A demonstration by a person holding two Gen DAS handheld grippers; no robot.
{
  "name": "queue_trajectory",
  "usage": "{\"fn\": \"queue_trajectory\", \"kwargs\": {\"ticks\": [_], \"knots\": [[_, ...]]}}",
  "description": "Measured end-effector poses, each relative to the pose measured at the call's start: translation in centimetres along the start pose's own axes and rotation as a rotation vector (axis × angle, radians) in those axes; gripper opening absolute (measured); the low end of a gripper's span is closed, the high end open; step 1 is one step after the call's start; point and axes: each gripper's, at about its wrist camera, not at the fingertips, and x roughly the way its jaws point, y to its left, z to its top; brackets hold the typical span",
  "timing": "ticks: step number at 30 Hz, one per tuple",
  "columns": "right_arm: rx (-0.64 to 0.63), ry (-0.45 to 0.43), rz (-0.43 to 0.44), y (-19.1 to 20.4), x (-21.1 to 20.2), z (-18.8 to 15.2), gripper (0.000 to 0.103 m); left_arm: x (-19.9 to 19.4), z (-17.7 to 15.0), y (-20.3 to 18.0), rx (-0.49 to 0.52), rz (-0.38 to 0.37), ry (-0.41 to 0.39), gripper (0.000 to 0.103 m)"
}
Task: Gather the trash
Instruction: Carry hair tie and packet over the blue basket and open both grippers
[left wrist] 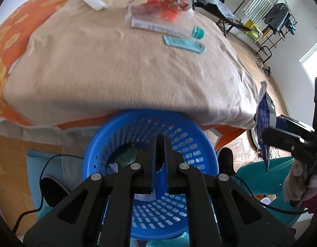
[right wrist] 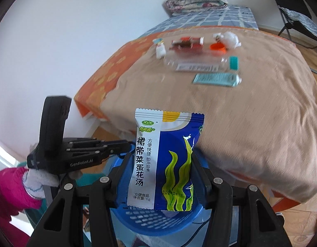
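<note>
Blue-and-white, the seaweed soup packet [right wrist: 165, 160] stands upright, clamped between the jaws of my right gripper [right wrist: 161, 177], with the blue perforated basket [right wrist: 158, 220] directly below and behind them. My left gripper [left wrist: 160, 162] hangs over the same basket [left wrist: 191, 150] with its jaws nearly together on nothing. To finish this drop well, I judge I should centre the packet over the basket's opening, clear of the left gripper, then part the jaws fully so it falls inside; the clear bottle [right wrist: 191, 61], teal sachet [right wrist: 216, 79] and other wrappers lie far ahead on the bed's tan blanket [right wrist: 251, 123].
</note>
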Motion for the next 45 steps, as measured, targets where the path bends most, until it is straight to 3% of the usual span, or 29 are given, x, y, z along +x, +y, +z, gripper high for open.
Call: {"fn": "queue_trajectory", "kwargs": {"ticks": [16,25,26,28,29,35,39,45], "knots": [[-0.056,0.147,-0.013,1.4,4.1,-3.7,0.057,2.7,-4.1,0.0,0.008,0.013,0.113,0.005],[-0.056,0.165,-0.039,1.6,5.1,-3.8,0.059,2.9,-4.5,-0.4,0.032,0.045,0.119,0.006],[-0.054,0.166,-0.043,1.6,5.1,-3.8,0.06,2.9,-4.5,-0.3,0.032,0.048,0.122,0.011],[-0.051,0.169,-0.049,1.6,5.1,-3.7,0.065,2.9,-4.6,-0.3,0.032,0.053,0.119,0.034],[-0.049,0.169,-0.052,1.6,5.1,-3.8,0.068,2.8,-4.6,-0.2,0.032,0.054,0.115,0.037],[-0.038,0.155,-0.068,1.6,4.7,-3.9,0.082,2.9,-4.6,-0.4,0.034,0.063,0.121,0.04],[-0.023,0.146,-0.072,1.5,4.4,-3.8,0.084,2.9,-4.6,-0.5,0.034,0.071,0.118,0.05],[-0.008,0.146,-0.082,1.2,4.4,-3.6,0.084,2.9,-4.5,-0.4,0.032,0.071,0.121,0.05]]}}
